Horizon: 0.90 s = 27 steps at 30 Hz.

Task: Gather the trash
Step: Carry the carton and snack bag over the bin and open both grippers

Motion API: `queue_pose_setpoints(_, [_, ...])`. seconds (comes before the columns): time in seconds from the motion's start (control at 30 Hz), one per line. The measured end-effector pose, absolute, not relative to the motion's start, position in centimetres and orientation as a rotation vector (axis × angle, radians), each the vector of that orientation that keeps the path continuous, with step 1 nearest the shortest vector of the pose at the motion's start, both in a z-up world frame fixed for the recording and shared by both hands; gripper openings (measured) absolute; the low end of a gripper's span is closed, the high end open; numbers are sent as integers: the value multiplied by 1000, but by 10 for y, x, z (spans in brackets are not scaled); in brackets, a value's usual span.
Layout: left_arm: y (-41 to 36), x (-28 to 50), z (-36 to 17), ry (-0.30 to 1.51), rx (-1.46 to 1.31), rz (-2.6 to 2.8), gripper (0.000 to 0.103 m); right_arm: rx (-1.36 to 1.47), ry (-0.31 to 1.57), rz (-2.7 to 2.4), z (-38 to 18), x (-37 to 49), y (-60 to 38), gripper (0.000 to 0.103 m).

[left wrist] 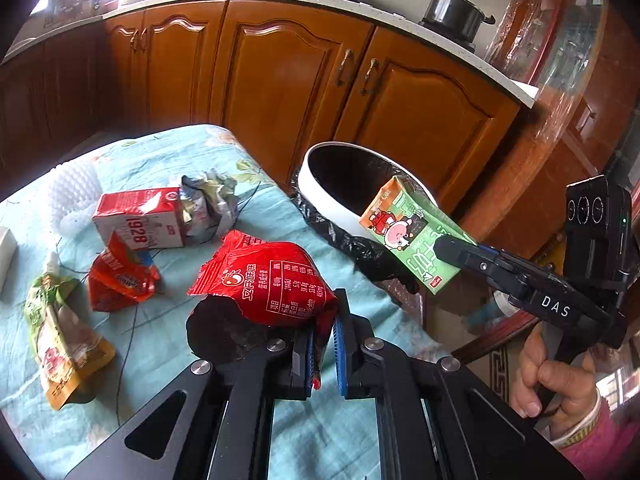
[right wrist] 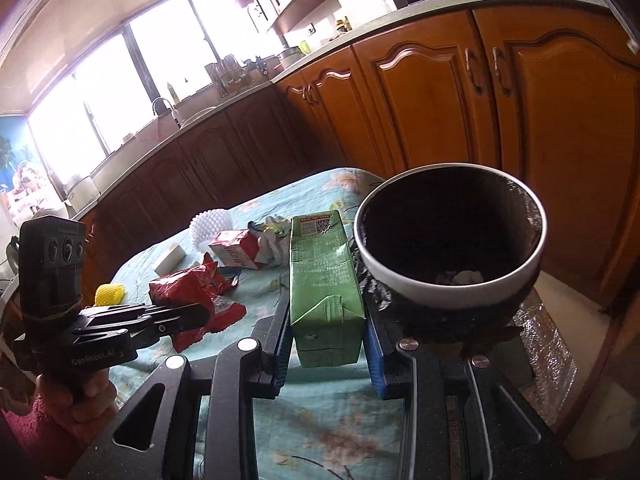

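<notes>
we see the trash bin (right wrist: 450,236), white-rimmed and lined in black, standing off the far right edge of the tabletop (right wrist: 320,420). it lies ahead and to the right of our right claw (right wrist: 327,360), which pinches the green carton (right wrist: 326,280) by its lower end, long axis pointing away toward the bin's left rim. our right hand is the nearer; the carton likely goes in first. our left claw (left wrist: 322,354), pressed together on the red snack wrapper (left wrist: 264,280), sits further back over the tabletop, bin ahead-right.
</notes>
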<state>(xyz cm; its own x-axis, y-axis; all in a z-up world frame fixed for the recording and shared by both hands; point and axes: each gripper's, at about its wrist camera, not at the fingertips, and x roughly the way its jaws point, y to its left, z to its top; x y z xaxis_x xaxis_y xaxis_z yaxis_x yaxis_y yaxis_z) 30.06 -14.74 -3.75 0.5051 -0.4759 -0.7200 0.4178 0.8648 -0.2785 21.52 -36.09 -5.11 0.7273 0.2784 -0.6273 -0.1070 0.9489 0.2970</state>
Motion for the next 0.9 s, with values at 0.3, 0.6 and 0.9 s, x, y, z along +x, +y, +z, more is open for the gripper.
queue_pose_setpoints(0.3, [-182, 328, -41, 908, -58, -575, 7, 259, 719, 140, -47, 222, -395, 32])
queue_pose_setpoints(0.6, [-223, 365, -42, 914, -40, -617, 7, 236, 739, 69, -42, 245, -416, 32])
queue_pose_setpoints(0.9, [-262, 413, -53, 952, -32, -637, 7, 228, 786, 28, -49, 272, -437, 32])
